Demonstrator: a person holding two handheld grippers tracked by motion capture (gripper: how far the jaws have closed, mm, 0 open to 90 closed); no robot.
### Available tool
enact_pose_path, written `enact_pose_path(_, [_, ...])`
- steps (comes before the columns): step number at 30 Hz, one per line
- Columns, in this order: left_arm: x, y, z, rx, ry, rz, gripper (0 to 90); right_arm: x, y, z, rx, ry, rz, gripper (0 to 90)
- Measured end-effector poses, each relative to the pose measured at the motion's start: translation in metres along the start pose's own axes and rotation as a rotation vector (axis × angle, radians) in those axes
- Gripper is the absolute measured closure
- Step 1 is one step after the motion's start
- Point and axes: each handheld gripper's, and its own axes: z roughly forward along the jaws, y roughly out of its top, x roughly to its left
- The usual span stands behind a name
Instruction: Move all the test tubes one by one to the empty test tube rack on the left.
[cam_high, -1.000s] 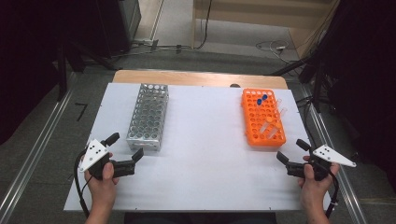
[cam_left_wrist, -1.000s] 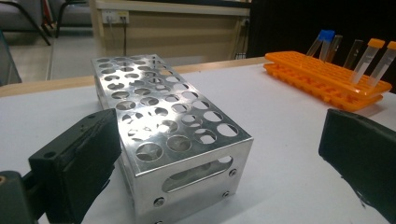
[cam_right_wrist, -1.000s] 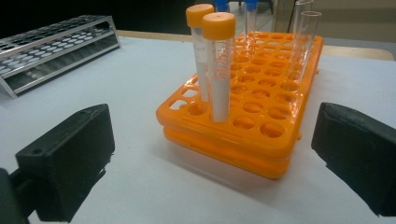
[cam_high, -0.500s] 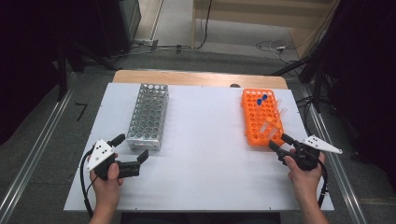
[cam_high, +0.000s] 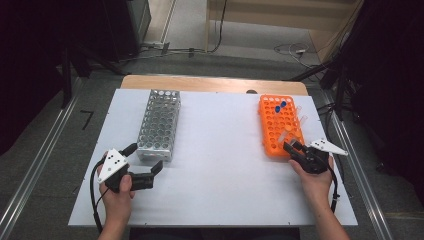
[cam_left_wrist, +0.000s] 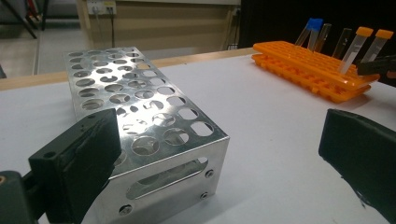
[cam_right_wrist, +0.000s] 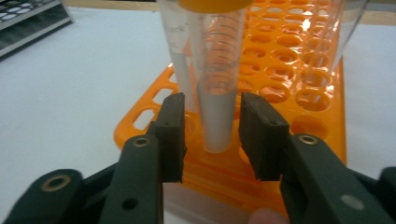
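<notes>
Presently, the right hand-held gripper (cam_high: 291, 147) sits at the near end of the orange rack (cam_high: 274, 135), which lies on the right half of the white counter (cam_high: 220, 170). From the right gripper view, its two black jaws have just been closing and now flank an orange-capped tube (cam_right_wrist: 215, 88) that stands upright in a hole near the rack's near edge; a narrow gap remains on each side of the tube, so the pads (cam_right_wrist: 172, 135) do not yet press on it. A second clear tube stands directly behind the first, and another rises at the right of that view. In the high view, two blue-capped tubes (cam_high: 280, 106) stand toward the far end of the same rack, with further clear tubes along its right edge. The left hand-held gripper (cam_high: 145, 165) rests low over the counter at the near end of the metal rack (cam_high: 160, 122), which lies on the left half, well apart from the orange rack. Its jaws stand wide apart and hold nothing; in the left gripper view one pad (cam_left_wrist: 84, 158) sits just beside the near corner of the metal rack, while the other is out over bare counter. All holes of the metal rack that can be seen carry no tubes.
</notes>
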Motion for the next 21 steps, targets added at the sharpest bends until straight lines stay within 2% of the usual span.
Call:
enact_pose_path(4, [-0.003, 0.001, 0.003, 0.015, -0.001, 0.012, 0.0, -0.002, -0.001, 0.0, -0.013, -0.001, 0.013, 71.6])
enact_pose_path(10, [-0.005, 0.003, 0.004, 0.017, -0.015, 0.009, 0.0, -0.002, 0.0, -0.001, -0.032, 0.012, 0.022, 72.5])
enact_pose_path(14, [-0.007, 0.005, 0.004, 0.015, -0.029, 0.014, 0.0, -0.003, 0.005, -0.009, -0.066, 0.019, 0.018, 72.6])
enact_pose_path(17, [-0.01, 0.006, 0.005, 0.015, -0.016, 0.022, 0.0, -0.004, 0.009, -0.017, -0.095, 0.02, 0.014, 72.6])
enact_pose_path(19, [-0.012, 0.009, 0.006, 0.023, -0.068, 0.021, 0.0, -0.002, 0.012, -0.023, -0.108, 0.022, 0.01, 72.6])
enact_pose_path(20, [-0.012, 0.009, 0.006, 0.023, -0.068, 0.021, 0.0, -0.001, 0.013, -0.026, -0.112, 0.019, 0.001, 72.6])
enact_pose_path(21, [-0.014, 0.01, 0.007, 0.028, -0.09, 0.022, 0.0, 0.001, 0.015, -0.029, -0.112, 0.02, -0.012, 72.6])
